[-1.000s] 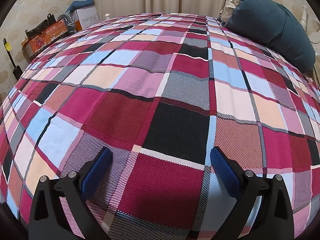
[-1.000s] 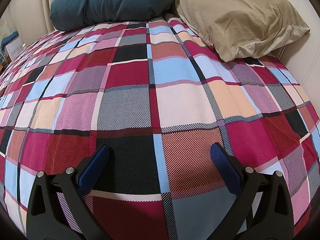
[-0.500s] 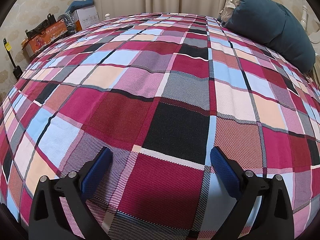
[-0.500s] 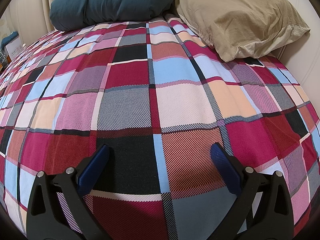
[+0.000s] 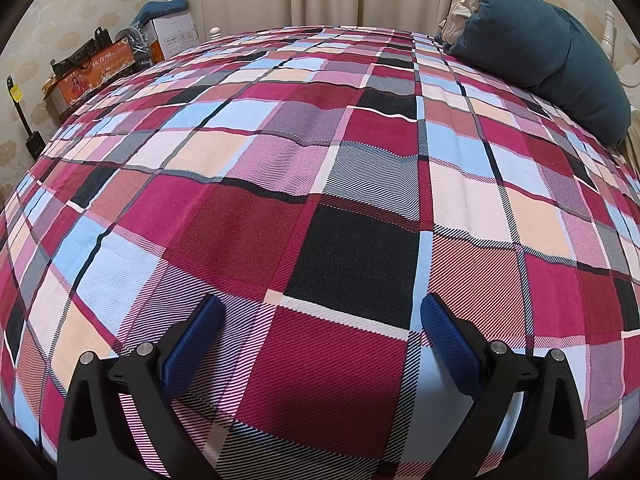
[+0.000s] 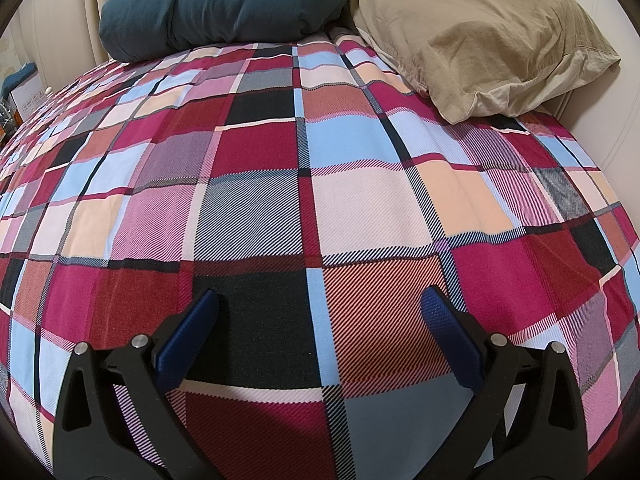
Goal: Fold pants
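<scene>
Both black blue-padded tools, left tool [image 5: 320,312] and right tool [image 6: 320,308], hang released above the red plaid bed cover [image 5: 320,184]; pants unseen.

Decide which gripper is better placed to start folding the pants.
Neither: no pants show in either view. The left gripper and right gripper both hover open over the checked bedspread.

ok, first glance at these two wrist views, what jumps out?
The loud plaid bedspread in magenta, blue, peach and black fills both views, with no pants in sight. At the far end lie a teal cushion and, to its right, a tan pillow. The left gripper and right gripper are both open and hold nothing, just above the cover.
</scene>
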